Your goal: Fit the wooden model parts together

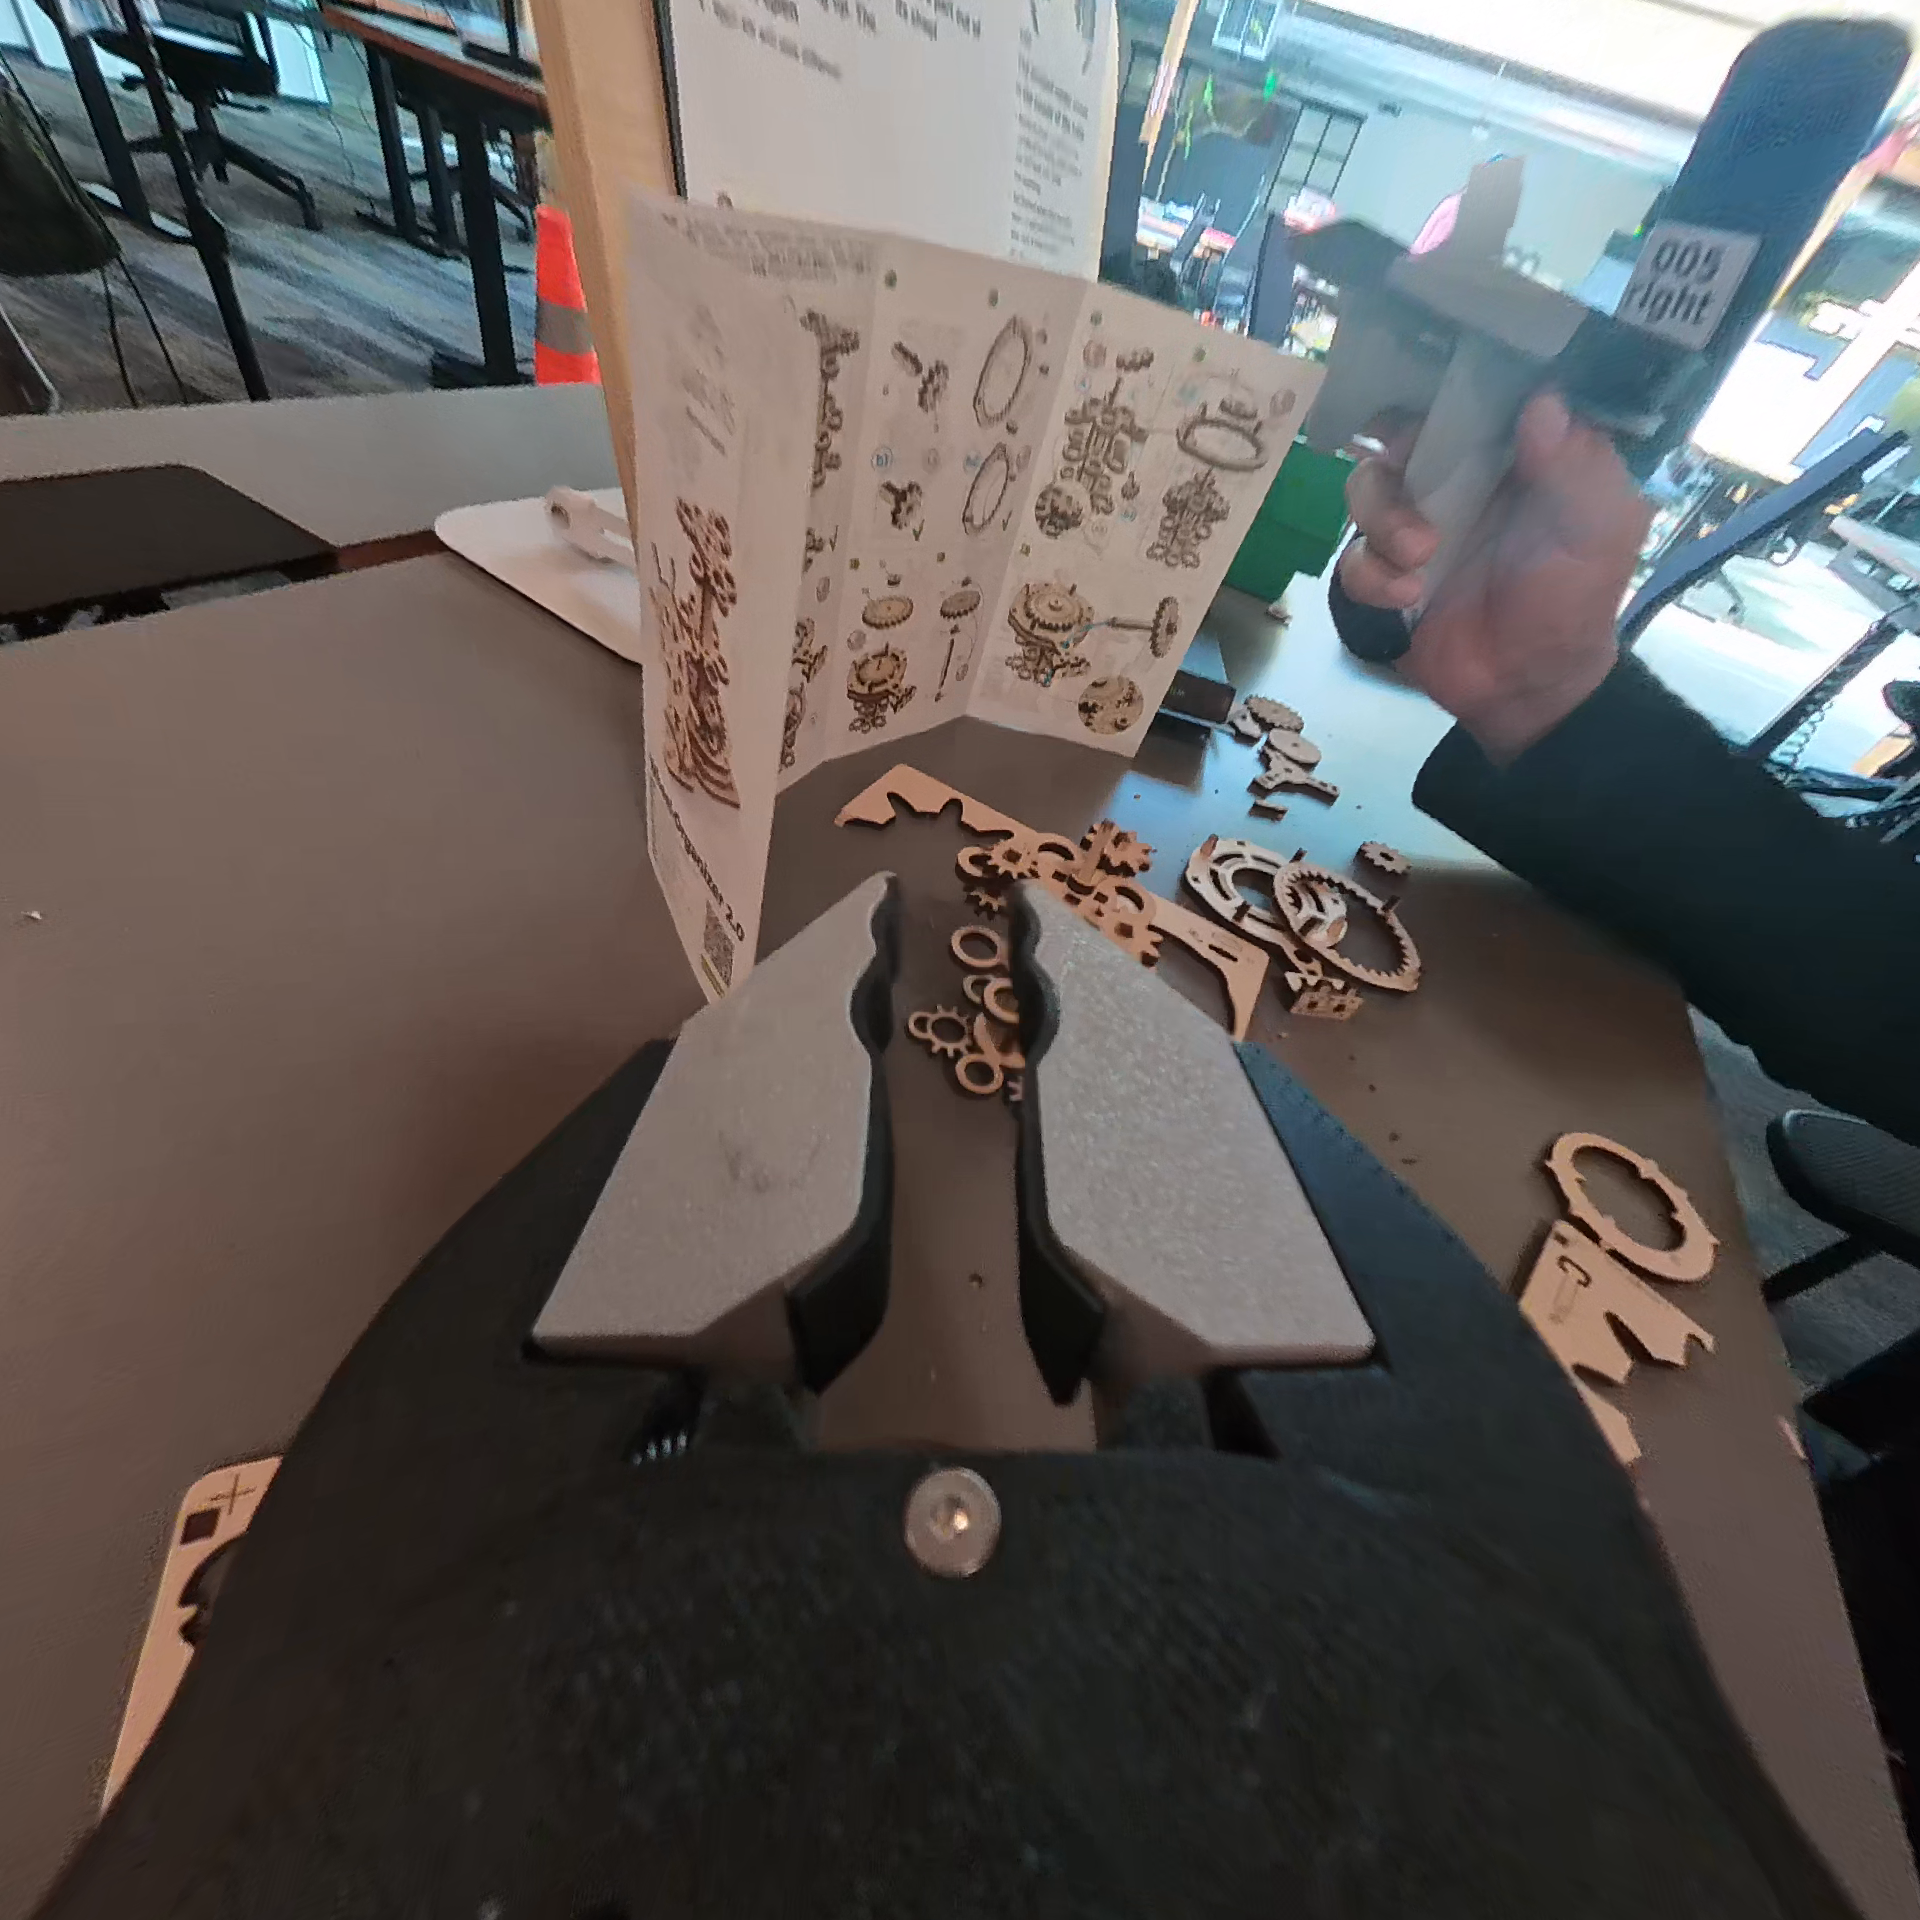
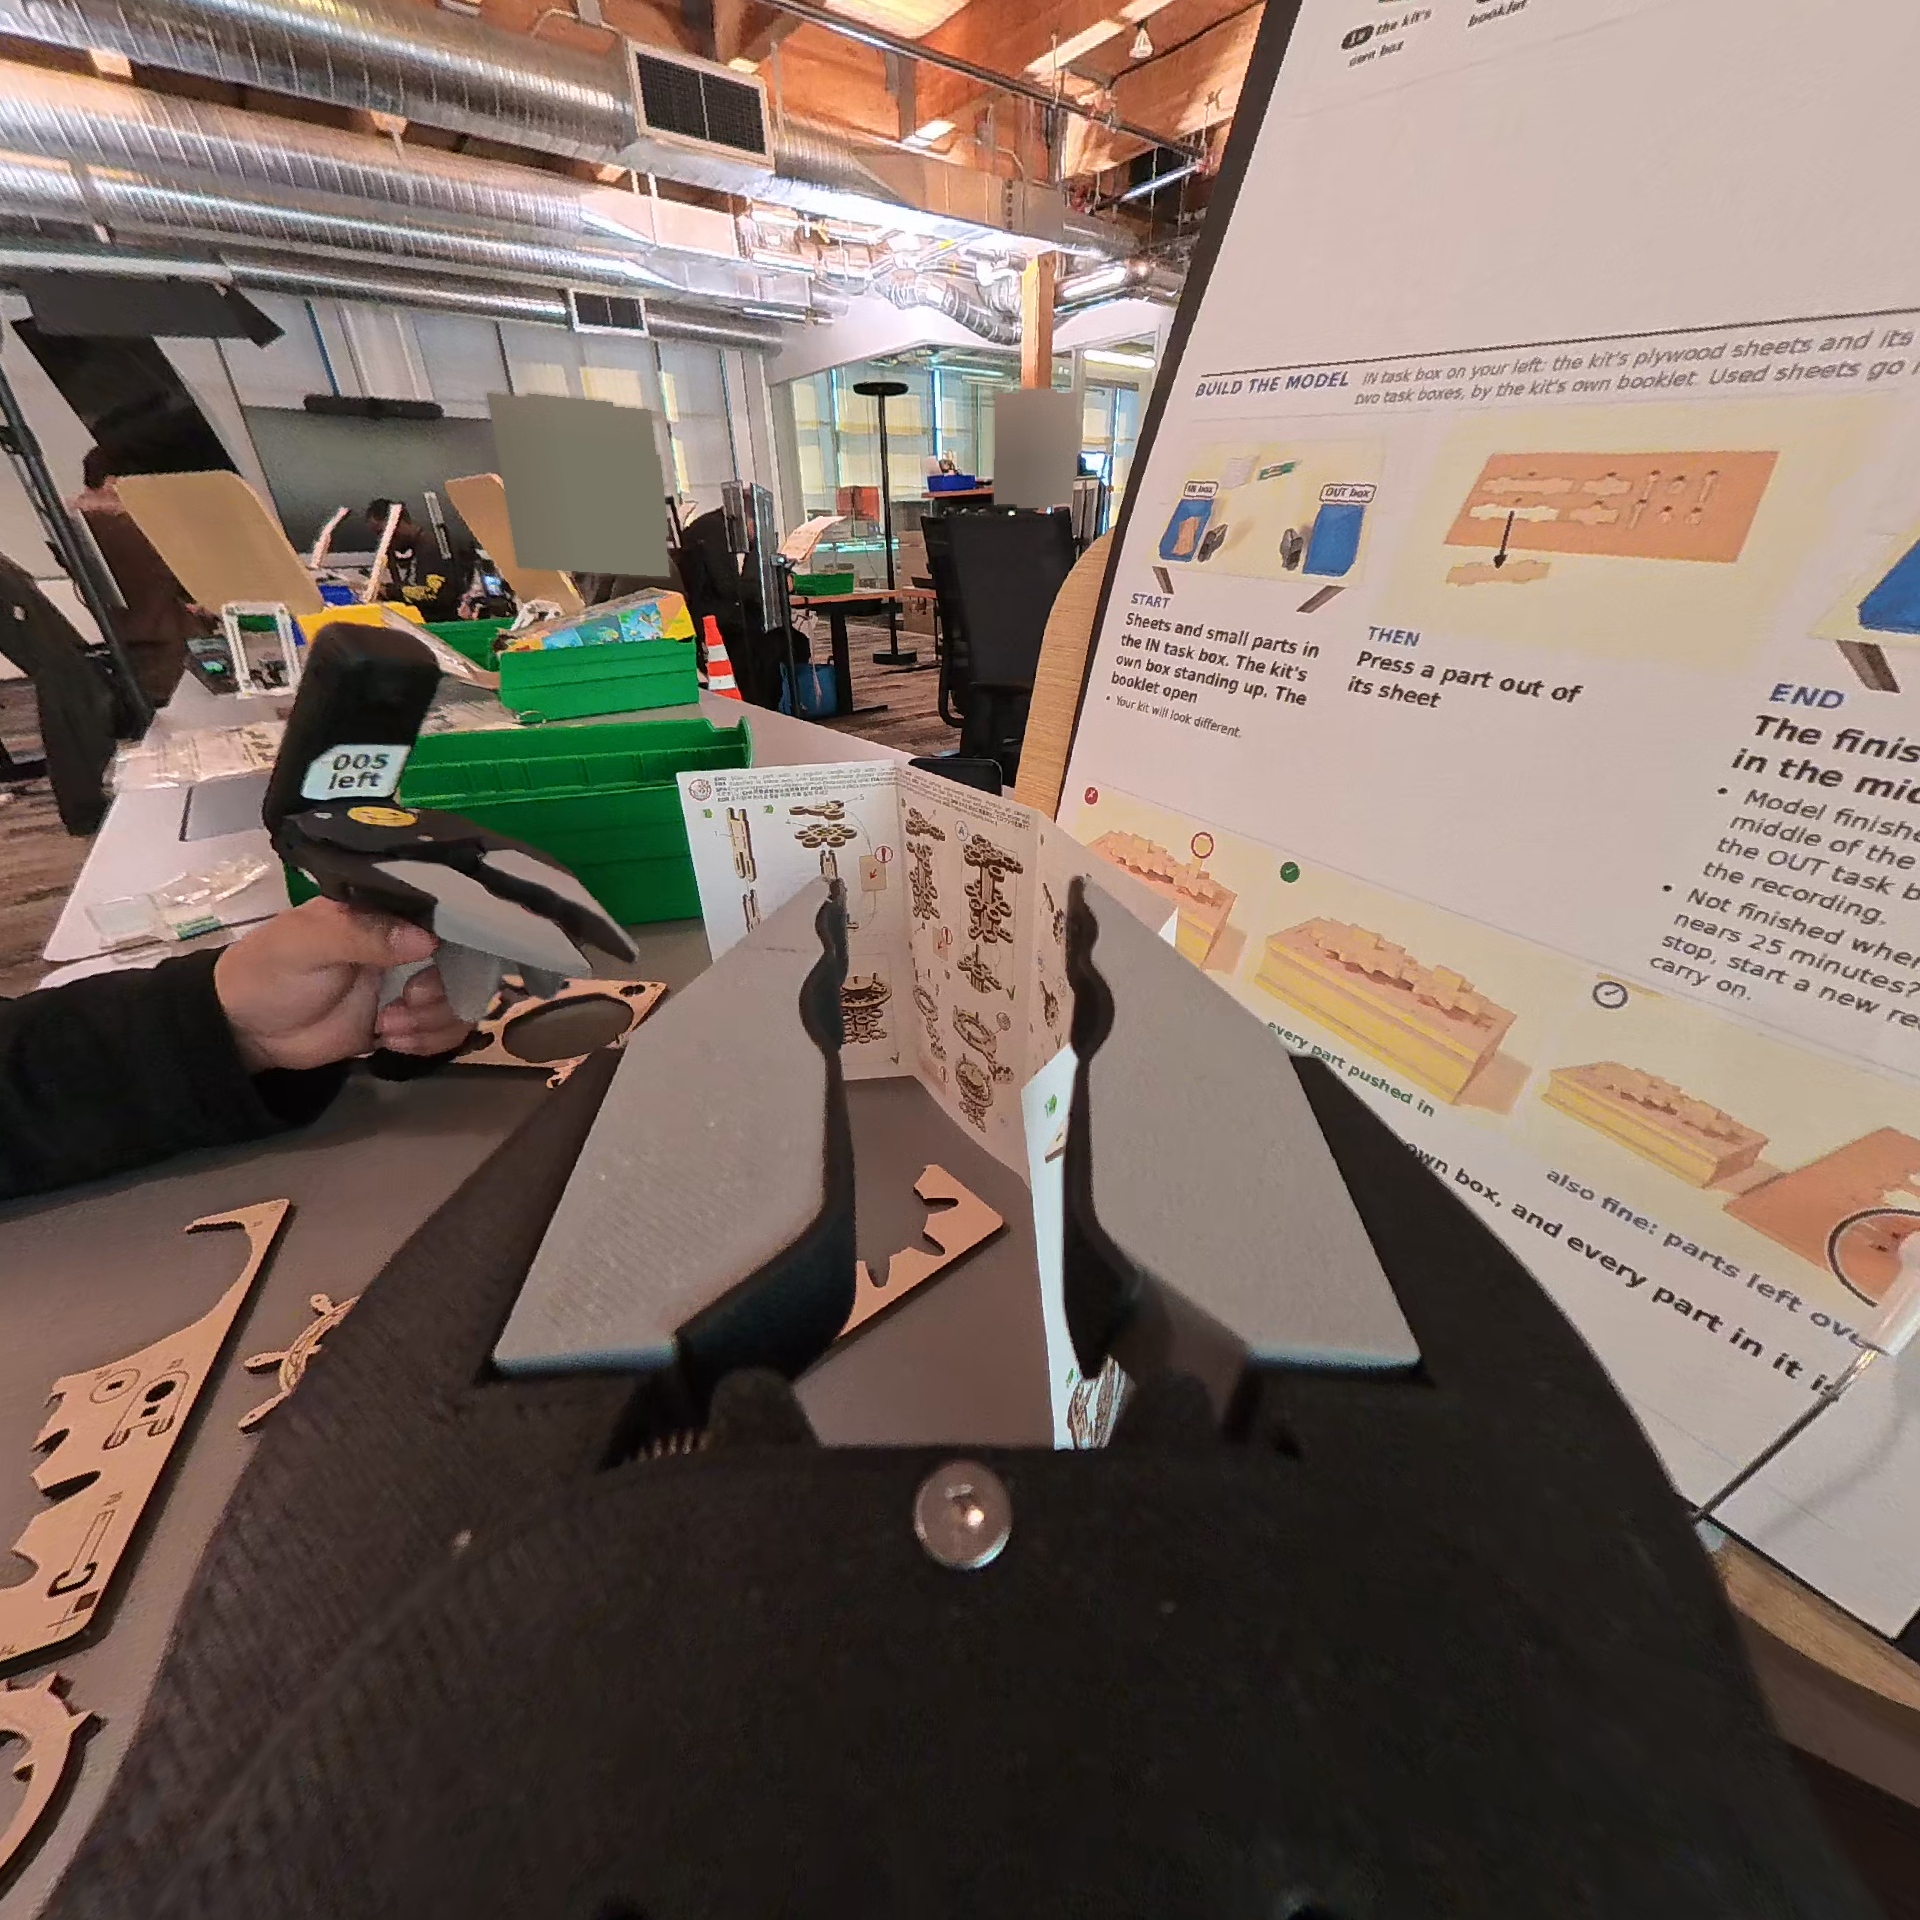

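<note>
My left gripper (image 1: 956,914) hangs low over the dark table (image 1: 312,935), its jaws a narrow gap apart and empty. Small wooden rings and gear bits (image 1: 977,1029) lie on the table between its fingers. Ahead lie a joined gear cluster (image 1: 1091,883), a toothed ring (image 1: 1351,935) and a cut-out sheet scrap (image 1: 935,805). My right gripper (image 2: 956,935) is open and empty, raised above the table and facing the folded booklet (image 2: 894,914). It shows blurred at the upper right of the left wrist view (image 1: 1382,353). The left gripper shows in the right wrist view (image 2: 582,935).
The booklet (image 1: 935,499) stands upright mid-table. A large instruction board (image 2: 1558,727) stands on the right. Green bins (image 2: 582,790) sit behind. Punched wooden sheets (image 2: 125,1403) lie at the left, another (image 2: 925,1236) below my right fingers. A ring part (image 1: 1631,1205) lies near the right edge. My right fingertips sit around 25 cm from my left ones.
</note>
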Action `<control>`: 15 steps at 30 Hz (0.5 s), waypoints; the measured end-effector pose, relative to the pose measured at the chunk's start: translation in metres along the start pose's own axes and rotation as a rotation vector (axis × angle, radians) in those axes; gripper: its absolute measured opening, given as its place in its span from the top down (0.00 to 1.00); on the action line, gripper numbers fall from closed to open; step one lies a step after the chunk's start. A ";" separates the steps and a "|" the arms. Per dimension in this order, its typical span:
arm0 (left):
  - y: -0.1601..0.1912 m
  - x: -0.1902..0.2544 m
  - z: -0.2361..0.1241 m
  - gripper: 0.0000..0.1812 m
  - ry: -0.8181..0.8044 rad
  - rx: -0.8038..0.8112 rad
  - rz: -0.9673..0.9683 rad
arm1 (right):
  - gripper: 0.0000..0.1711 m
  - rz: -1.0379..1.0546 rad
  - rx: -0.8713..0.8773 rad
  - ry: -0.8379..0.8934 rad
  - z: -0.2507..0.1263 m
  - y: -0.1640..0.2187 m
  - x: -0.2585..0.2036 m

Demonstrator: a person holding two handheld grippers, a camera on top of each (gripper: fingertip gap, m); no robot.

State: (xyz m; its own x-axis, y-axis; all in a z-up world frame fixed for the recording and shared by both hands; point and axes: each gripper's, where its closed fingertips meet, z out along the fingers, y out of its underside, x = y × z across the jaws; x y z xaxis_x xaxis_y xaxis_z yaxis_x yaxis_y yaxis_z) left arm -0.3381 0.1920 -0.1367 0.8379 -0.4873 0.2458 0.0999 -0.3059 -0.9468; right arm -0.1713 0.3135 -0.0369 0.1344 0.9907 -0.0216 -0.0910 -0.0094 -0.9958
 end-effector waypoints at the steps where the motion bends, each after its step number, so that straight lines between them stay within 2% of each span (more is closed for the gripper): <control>1: -0.004 0.000 -0.002 0.89 0.001 0.020 -0.004 | 0.77 0.000 0.000 0.001 0.000 0.000 0.000; 5: -0.018 0.000 -0.009 0.83 0.000 0.103 -0.003 | 0.71 -0.012 0.004 0.031 0.001 0.000 0.004; 7: -0.021 -0.001 -0.010 0.78 0.002 0.121 -0.018 | 0.61 -0.029 0.020 0.063 0.001 -0.002 0.008; 8: -0.022 -0.002 -0.010 0.75 0.000 0.127 -0.027 | 0.51 -0.040 0.029 0.063 0.001 -0.003 0.007; 10: -0.022 -0.003 -0.009 0.71 -0.001 0.129 -0.045 | 0.48 -0.052 0.034 0.057 0.001 -0.004 0.005; 11: -0.021 -0.004 -0.009 0.69 0.000 0.125 -0.052 | 0.51 -0.058 0.024 0.052 0.001 -0.003 0.004; 12: -0.020 -0.005 -0.008 0.66 -0.004 0.120 -0.059 | 0.65 -0.074 -0.001 0.044 0.000 0.000 0.002; 13: -0.019 -0.003 -0.009 0.79 0.003 0.110 -0.047 | 1.00 -0.099 -0.055 0.029 -0.002 0.006 -0.002; 14: -0.018 0.002 -0.011 1.00 0.014 0.101 0.012 | 1.00 -0.103 -0.106 0.046 -0.002 0.011 0.000; 15: -0.019 -0.004 -0.014 1.00 -0.055 0.097 0.058 | 1.00 -0.099 -0.149 0.038 -0.002 0.015 -0.001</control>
State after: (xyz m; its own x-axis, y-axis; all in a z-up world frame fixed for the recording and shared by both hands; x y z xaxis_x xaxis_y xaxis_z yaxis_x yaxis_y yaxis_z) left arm -0.3507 0.1886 -0.1168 0.8718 -0.4552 0.1810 0.1000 -0.1965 -0.9754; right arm -0.1708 0.3124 -0.0519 0.1729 0.9819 0.0767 0.0709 0.0653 -0.9953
